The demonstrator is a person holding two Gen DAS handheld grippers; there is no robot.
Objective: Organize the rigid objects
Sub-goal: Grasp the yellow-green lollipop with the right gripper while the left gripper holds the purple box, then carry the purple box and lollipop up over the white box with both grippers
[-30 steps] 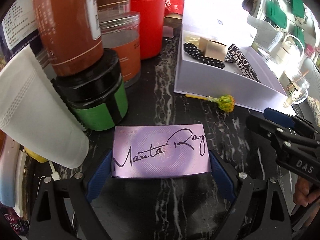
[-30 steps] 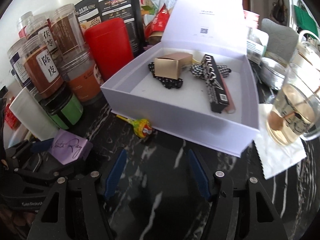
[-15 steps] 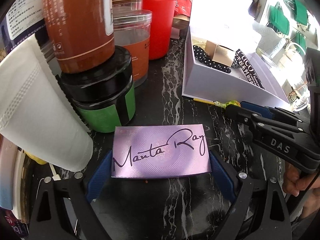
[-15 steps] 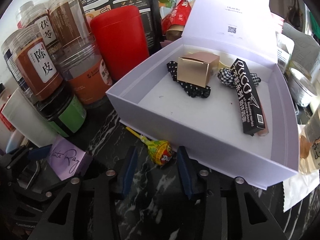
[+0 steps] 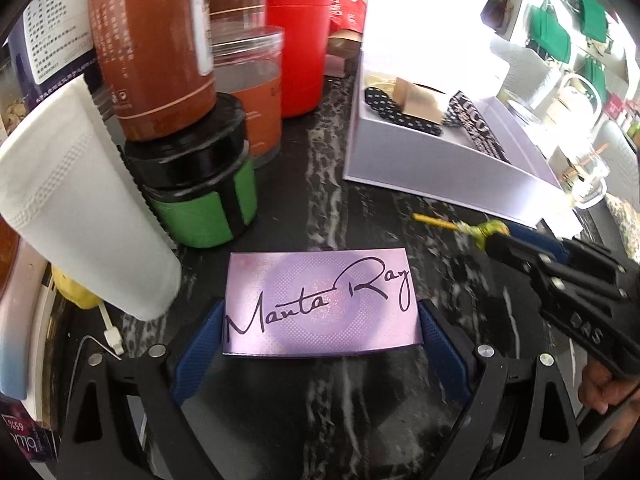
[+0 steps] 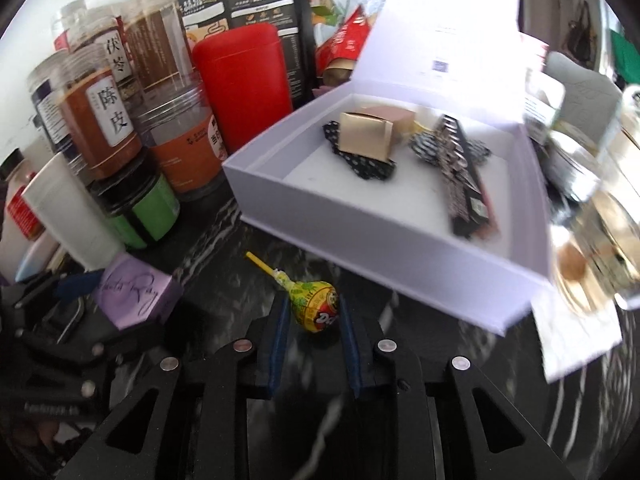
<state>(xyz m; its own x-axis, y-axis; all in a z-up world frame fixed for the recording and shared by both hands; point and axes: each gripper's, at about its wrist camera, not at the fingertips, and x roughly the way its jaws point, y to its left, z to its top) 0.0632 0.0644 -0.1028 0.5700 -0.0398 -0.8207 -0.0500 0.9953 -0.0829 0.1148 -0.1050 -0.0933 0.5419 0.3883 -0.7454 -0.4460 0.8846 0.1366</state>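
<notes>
here the left tool (image 5: 322,334) clamps a flat lilac card box (image 5: 320,304); right tool (image 6: 313,322) brackets a round foil-wrapped lollipop (image 6: 314,306)

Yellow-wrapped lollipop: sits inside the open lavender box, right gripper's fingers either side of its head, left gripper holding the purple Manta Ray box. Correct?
Not quite. The yellow-wrapped lollipop lies on the black marble counter in front of the open lavender box, not inside it, as the right wrist view shows. The right gripper does straddle its head, and the left gripper holds the purple Manta Ray box.
</notes>
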